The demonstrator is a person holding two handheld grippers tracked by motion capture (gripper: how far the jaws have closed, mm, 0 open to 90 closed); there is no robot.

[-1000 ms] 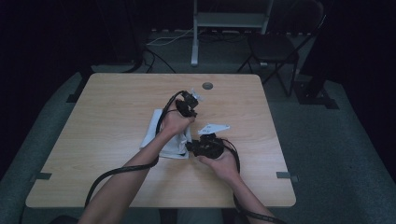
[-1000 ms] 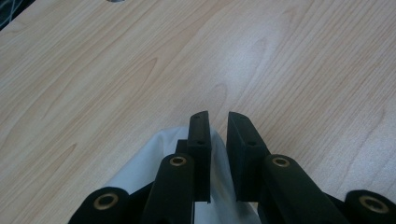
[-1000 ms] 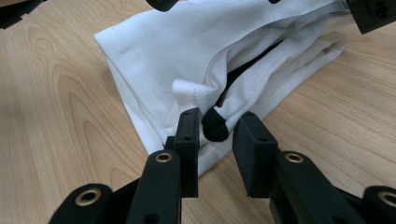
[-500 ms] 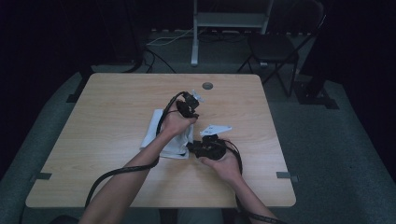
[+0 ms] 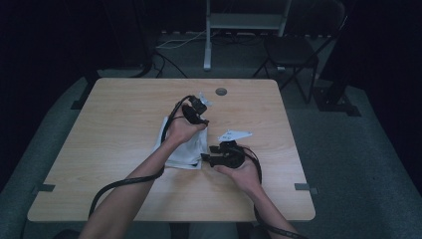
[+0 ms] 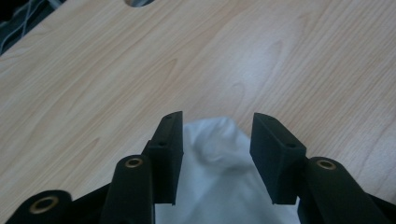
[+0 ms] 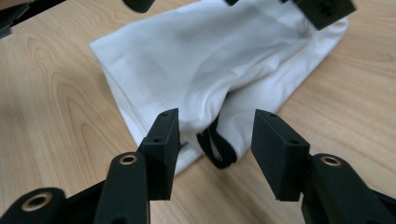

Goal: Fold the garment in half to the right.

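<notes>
A folded white cloth (image 5: 181,152) lies on the wooden table (image 5: 99,149), slightly right of centre. My left gripper (image 5: 199,115) is at its far corner. In the left gripper view that gripper (image 6: 217,119) stands open, jaws just widened, the cloth's corner (image 6: 215,149) loose between them. My right gripper (image 5: 206,158) is at the cloth's near right edge. In the right gripper view it (image 7: 215,114) is open too, its jaws also just widened, on either side of the cloth's hem (image 7: 205,79) and a black loop (image 7: 217,151). The pads press on nothing.
A round cable hole (image 5: 221,91) sits near the table's far edge. Black cables trail from both grippers toward the near edge. A dark chair (image 5: 293,50) and a metal stand (image 5: 239,22) are on the floor beyond the table.
Both hands have kept nearly the same places at the cloth. The high view is too small to show the jaws moving.
</notes>
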